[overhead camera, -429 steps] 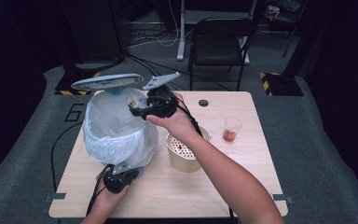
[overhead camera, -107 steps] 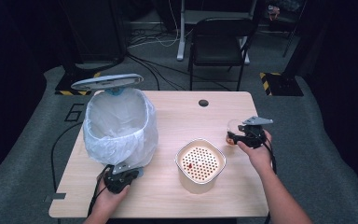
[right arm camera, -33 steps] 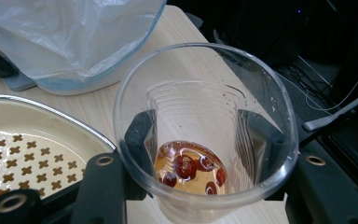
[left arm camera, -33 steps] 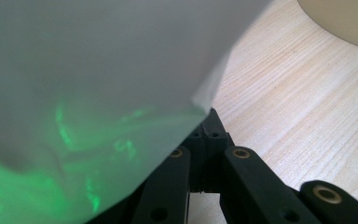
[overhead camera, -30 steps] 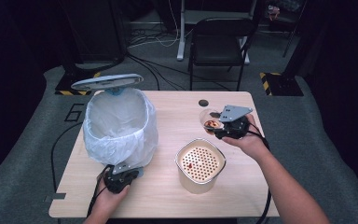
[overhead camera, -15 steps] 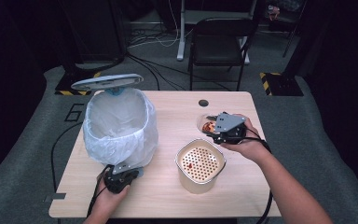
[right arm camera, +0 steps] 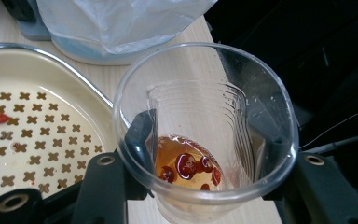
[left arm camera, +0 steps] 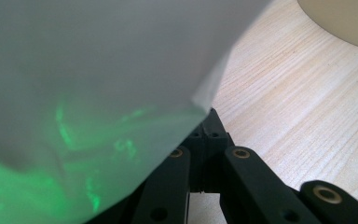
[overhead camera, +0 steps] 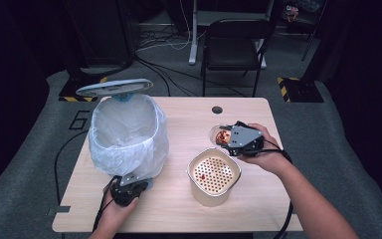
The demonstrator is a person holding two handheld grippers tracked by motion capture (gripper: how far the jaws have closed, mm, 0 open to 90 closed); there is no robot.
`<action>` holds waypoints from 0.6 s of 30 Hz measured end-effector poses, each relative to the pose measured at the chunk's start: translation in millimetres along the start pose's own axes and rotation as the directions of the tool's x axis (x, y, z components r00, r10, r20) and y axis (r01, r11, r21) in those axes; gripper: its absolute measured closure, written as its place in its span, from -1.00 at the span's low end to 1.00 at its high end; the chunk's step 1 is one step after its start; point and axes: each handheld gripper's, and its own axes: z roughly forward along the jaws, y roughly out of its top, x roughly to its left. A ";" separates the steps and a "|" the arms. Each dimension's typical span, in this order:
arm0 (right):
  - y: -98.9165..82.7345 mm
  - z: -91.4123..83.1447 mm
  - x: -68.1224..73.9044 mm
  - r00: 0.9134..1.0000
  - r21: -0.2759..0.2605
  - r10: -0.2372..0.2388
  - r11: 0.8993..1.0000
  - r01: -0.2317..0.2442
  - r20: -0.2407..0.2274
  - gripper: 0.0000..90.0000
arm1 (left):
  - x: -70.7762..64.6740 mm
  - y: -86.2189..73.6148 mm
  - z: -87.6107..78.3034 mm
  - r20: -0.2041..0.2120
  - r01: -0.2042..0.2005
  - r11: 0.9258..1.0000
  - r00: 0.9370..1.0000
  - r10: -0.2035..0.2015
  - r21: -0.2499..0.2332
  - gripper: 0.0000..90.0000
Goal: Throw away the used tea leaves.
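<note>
Both forearms are bare, with no sleeves in the high view. The right gripper (overhead camera: 235, 141) is black, topped by a grey three-cornered plate, and a black cable trails toward 5 o'clock. The left gripper (overhead camera: 128, 190) is black too, its cable running toward 7 o'clock. Its jaws carry brass-ringed screw holes.

clear plastic cup (right arm camera: 205, 140): amber liquid, red berries | cream strainer bowl (overhead camera: 214, 175): cross-shaped holes | worktop (overhead camera: 189, 119): pale wood grain
</note>
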 end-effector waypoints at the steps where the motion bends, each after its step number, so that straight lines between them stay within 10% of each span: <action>1: 0.5 -0.8 1.5 1.000 -0.001 -0.014 1.000 0.014 0.000 0.10 | -0.4 -0.1 0.3 -0.001 0.006 1.000 1.000 -0.006 -0.004 1.00; 18: 12.3 -3.1 27.8 0.958 0.089 -0.285 0.955 0.283 0.016 0.10 | -0.1 -0.1 0.1 0.000 0.003 1.000 1.000 -0.003 -0.002 1.00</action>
